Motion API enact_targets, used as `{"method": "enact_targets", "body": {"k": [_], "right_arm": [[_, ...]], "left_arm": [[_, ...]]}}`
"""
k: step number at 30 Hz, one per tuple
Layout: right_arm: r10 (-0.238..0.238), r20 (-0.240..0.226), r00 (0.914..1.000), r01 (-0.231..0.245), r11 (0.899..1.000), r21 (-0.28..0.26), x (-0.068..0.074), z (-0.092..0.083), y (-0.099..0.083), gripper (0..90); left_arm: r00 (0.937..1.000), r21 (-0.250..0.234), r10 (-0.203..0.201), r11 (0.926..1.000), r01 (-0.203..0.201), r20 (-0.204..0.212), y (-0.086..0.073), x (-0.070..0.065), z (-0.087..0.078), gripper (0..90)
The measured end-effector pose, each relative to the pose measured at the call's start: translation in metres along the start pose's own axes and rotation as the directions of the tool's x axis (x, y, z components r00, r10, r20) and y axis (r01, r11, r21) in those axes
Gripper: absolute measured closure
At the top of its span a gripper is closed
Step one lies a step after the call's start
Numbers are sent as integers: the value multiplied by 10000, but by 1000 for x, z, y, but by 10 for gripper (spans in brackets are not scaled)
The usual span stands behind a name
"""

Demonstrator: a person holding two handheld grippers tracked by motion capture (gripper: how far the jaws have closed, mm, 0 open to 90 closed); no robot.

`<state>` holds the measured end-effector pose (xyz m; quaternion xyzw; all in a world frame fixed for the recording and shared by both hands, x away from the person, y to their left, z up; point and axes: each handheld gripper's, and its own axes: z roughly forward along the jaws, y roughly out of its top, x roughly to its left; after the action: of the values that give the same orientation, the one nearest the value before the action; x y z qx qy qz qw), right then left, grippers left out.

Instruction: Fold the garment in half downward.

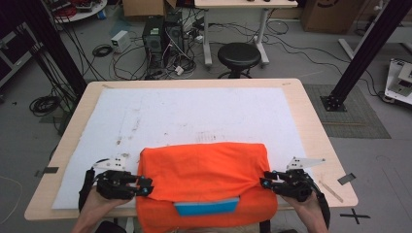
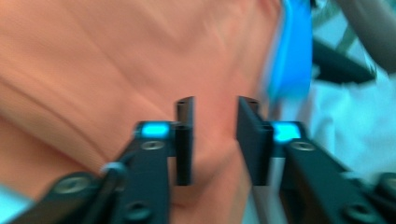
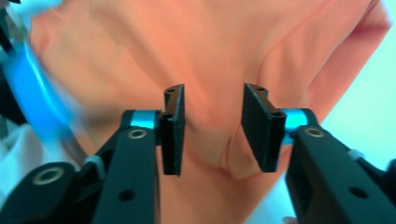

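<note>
White table sheet (image 1: 194,114): both hands seemingly flank orange cloth (image 1: 204,170).

**Where everything sits on my surface**

The folded garment (image 1: 204,174) lies at the near edge of the surface (image 1: 316,141), on top of the sheet (image 1: 194,111) that covers most of it, and hangs a little over that near edge. Its collar band (image 1: 206,207) sits at the near side, in the middle. My left claw (image 1: 145,186) is at the garment's left edge, my right claw (image 1: 265,182) at its right edge. Behind the surface a stool (image 1: 238,56) stands on the floor.
</note>
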<state>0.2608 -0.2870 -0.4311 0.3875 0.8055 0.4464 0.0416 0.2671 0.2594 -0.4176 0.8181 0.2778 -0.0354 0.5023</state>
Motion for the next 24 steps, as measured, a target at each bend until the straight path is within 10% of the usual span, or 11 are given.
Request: {"method": "enact_targets", "body": {"k": [3,7,11,24], "right_arm": [[123,384,9992,-111,9994,-327,-5,-2,8,516],[598,970,9935,-530,9960,-716,-17,1,18,445],[918,1119,9895,-818,9926,-902,-32,8,30,398],[625,825,9946,-598,9976,-339,-60,39,58,300]], "left_arm": [[9945,-560,-52,9984,-6,-1044,8,6,-11,560],[9712,-846,-68,9963,-138,-2383,21,17,-18,510],[9582,-1061,-322,9944,20,-2844,34,36,-16,445],[9700,188,-690,9970,754,-2330,33,75,22,315]]}}
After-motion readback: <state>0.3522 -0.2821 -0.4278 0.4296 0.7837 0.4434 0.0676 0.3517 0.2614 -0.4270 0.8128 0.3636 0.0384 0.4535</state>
